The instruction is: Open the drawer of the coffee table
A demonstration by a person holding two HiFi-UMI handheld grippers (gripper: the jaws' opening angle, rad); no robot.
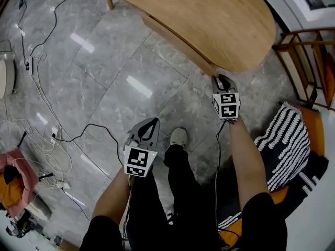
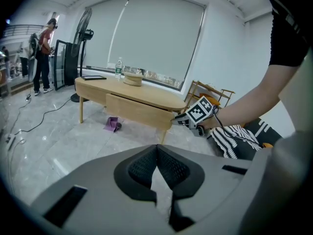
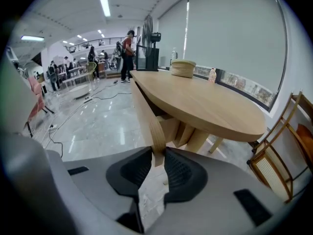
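Observation:
The light wooden coffee table (image 1: 209,14) fills the top of the head view. Its drawer front (image 1: 175,35) runs along the near side and stands a little out from the frame. My right gripper (image 1: 222,81) is at the drawer's right end. In the right gripper view the drawer front's end edge (image 3: 155,131) sits between the pads of my right gripper (image 3: 157,155), which press on it from both sides. My left gripper (image 1: 149,124) hangs over the floor, away from the table, its fingertips together with nothing held. From the left gripper (image 2: 157,148) I see the table (image 2: 127,89) and the right gripper (image 2: 195,114).
A wooden chair (image 1: 306,61) stands right of the table, and a black-and-white striped cloth (image 1: 288,140) lies on an orange seat. Cables (image 1: 47,114) trail over the grey tiled floor at left. My shoe (image 1: 178,136) is between the grippers. A bottle (image 2: 119,67) stands on the table.

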